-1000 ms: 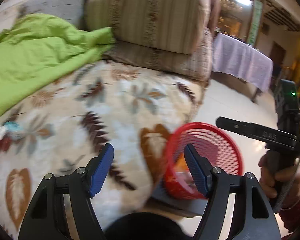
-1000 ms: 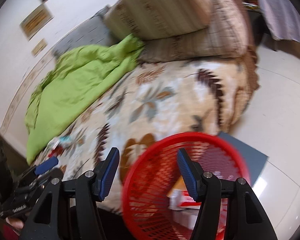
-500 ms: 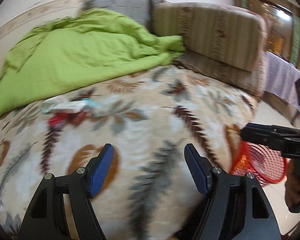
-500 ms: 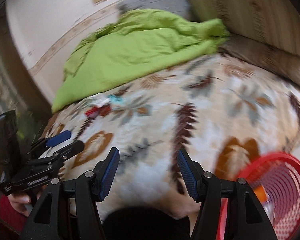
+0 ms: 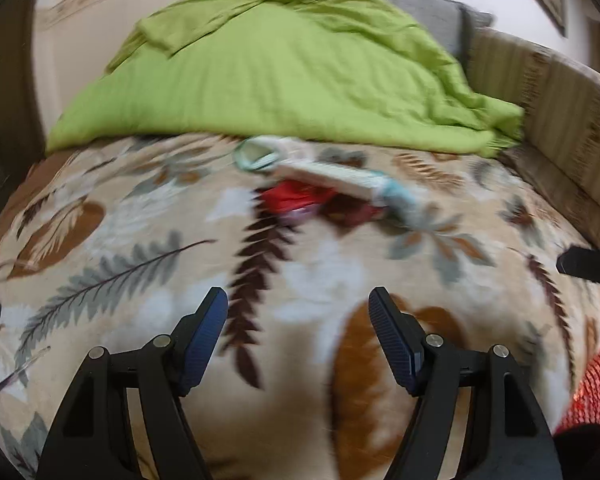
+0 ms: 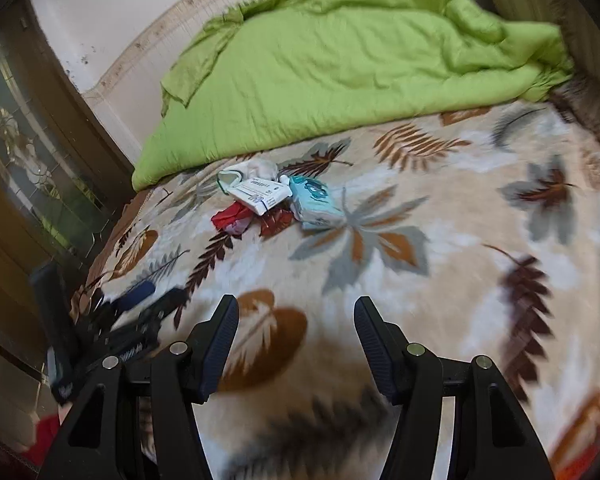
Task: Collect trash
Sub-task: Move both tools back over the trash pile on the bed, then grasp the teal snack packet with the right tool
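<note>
On the leaf-patterned bed [image 6: 440, 264], litter pile [image 6: 268, 200] is lying near the green quilt's [image 6: 340, 60] edge; both tools, left tool [image 5: 298, 312] and right tool [image 6: 296, 320], are hovering with jaws apart, best approaching one loose piece squarely.

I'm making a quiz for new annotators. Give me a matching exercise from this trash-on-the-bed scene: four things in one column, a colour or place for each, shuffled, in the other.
Things:
1. quilt
2. white carton
3. tissue pack
4. crumpled wrapper

Descriptions:
A. red, at the near left of the pile
B. light blue, on the right of the pile
C. lime green, heaped behind the pile
D. printed, lying across the middle of the pile

Pairs: 1-C, 2-D, 3-B, 4-A
</note>
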